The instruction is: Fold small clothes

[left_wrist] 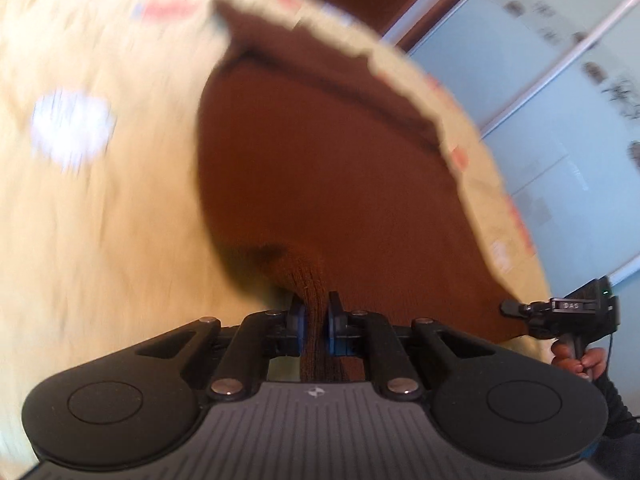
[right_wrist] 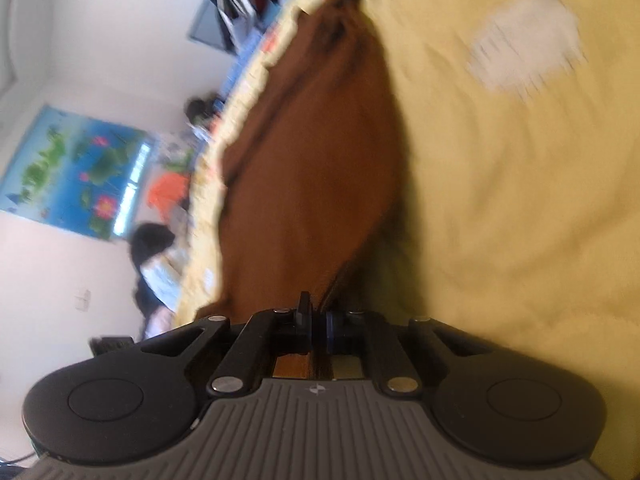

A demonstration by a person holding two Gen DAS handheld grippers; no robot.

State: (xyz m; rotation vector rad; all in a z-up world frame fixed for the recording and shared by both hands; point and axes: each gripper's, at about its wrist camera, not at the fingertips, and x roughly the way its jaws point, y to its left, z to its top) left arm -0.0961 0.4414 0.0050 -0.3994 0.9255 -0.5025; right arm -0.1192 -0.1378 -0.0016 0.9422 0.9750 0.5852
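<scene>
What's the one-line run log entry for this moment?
stage: fold in progress | left claw: shut on brown garment | right claw: shut on brown garment | surface: yellow cover | views: motion-blurred

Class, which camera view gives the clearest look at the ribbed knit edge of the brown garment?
The left wrist view: the brown garment's ribbed edge shows sharp knit lines, pinched in the left tool. The right wrist view shows only blurred brown cloth running into the right tool, with no ribbing visible.
</scene>
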